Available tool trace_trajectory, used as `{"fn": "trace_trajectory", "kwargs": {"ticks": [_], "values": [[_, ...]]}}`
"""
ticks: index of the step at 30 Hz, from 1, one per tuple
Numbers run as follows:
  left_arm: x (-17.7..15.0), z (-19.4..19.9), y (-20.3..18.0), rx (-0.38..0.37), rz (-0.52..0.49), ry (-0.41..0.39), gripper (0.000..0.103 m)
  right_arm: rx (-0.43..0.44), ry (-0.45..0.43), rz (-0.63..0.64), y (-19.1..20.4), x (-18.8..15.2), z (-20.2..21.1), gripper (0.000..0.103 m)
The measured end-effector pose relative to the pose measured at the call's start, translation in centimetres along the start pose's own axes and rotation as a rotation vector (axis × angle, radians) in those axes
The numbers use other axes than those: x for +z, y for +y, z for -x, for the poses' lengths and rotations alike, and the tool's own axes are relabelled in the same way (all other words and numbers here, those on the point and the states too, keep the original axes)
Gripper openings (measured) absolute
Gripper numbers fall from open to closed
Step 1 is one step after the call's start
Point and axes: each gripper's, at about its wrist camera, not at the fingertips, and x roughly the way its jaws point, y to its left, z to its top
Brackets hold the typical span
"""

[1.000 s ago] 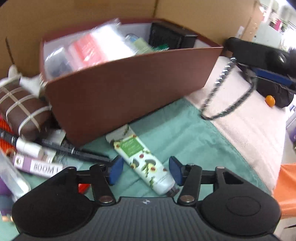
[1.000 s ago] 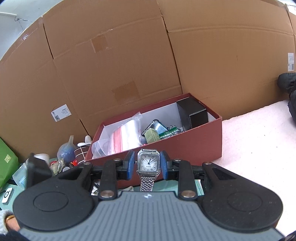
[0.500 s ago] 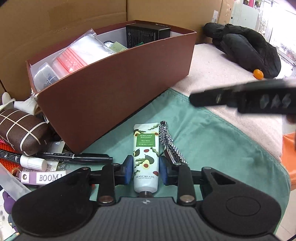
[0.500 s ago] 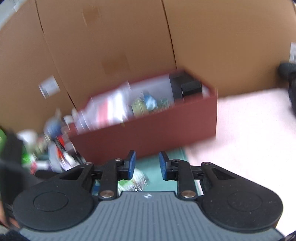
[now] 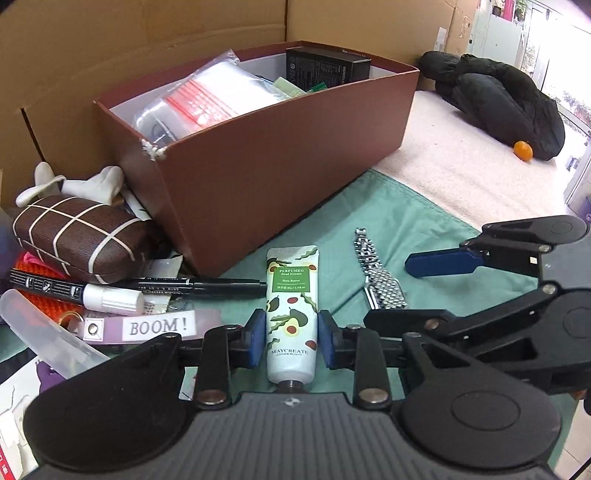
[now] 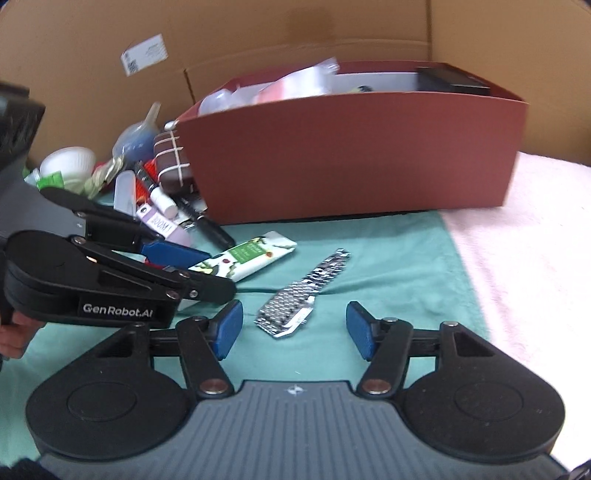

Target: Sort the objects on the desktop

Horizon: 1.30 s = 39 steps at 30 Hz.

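Observation:
My left gripper point(image 5: 291, 341) is shut on a white hand cream tube point(image 5: 291, 314) with avocado print, which lies on the green cloth point(image 5: 424, 221). The tube also shows in the right wrist view point(image 6: 247, 258). A silver watch point(image 6: 303, 295) lies on the cloth just ahead of my right gripper point(image 6: 293, 330), which is open and empty. The watch also shows in the left wrist view point(image 5: 376, 273), right of the tube. A dark red box point(image 5: 280, 162) stands behind, holding plastic bags and a black carton.
Left of the box lies clutter: a brown glasses case point(image 5: 77, 236), black pens point(image 5: 192, 286), a purple "BOOM!" tag point(image 5: 147, 326). Cardboard walls point(image 6: 295, 33) stand behind. A black jacket point(image 5: 495, 99) and an orange fruit point(image 5: 522, 150) lie on the pink cloth at right.
My right gripper let go of the watch, which now lies on the cloth, then came down low behind it and opened wide. My left gripper closed on the tube.

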Motion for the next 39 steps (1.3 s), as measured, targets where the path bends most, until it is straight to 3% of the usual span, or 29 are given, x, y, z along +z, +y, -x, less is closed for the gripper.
{"fn": "trace_trajectory", "kwargs": {"ticks": [5, 7, 11, 17, 22, 24, 31, 39], "values": [[-0.2, 0.2, 0.3, -0.007, 0.008, -0.010, 0.032, -0.054, -0.020, 0.063, 0.5, -0.1, -0.9, 0.053], [-0.3, 0.3, 0.3, -0.007, 0.016, -0.013, 0.031, -0.065, -0.012, 0.127, 1.1, -0.3, -0.7, 0.034], [-0.6, 1.2, 0.1, -0.034, 0.035, -0.015, 0.031, -0.082, 0.010, 0.133, 1.6, -0.3, 0.0, 0.032], [0.2, 4.6, -0.6, -0.080, 0.044, -0.077, 0.031, -0.037, -0.047, 0.042, 0.9, 0.4, 2.5, 0.029], [3.1, 8.2, -0.9, -0.114, 0.057, -0.179, 0.031, -0.033, -0.136, 0.043, 0.7, 2.6, 6.1, 0.020], [4.2, 9.5, -0.8, -0.126, 0.070, -0.219, 0.031, -0.027, -0.162, 0.033, 0.2, 3.5, 7.0, 0.010], [9.3, 11.6, -0.9, -0.092, 0.077, -0.309, 0.031, -0.039, -0.223, 0.015, -1.2, 6.6, 8.7, 0.010], [14.1, 9.9, -0.3, -0.050, 0.118, -0.332, 0.031, -0.088, -0.348, 0.009, -2.8, 13.2, 10.7, 0.010]]}}
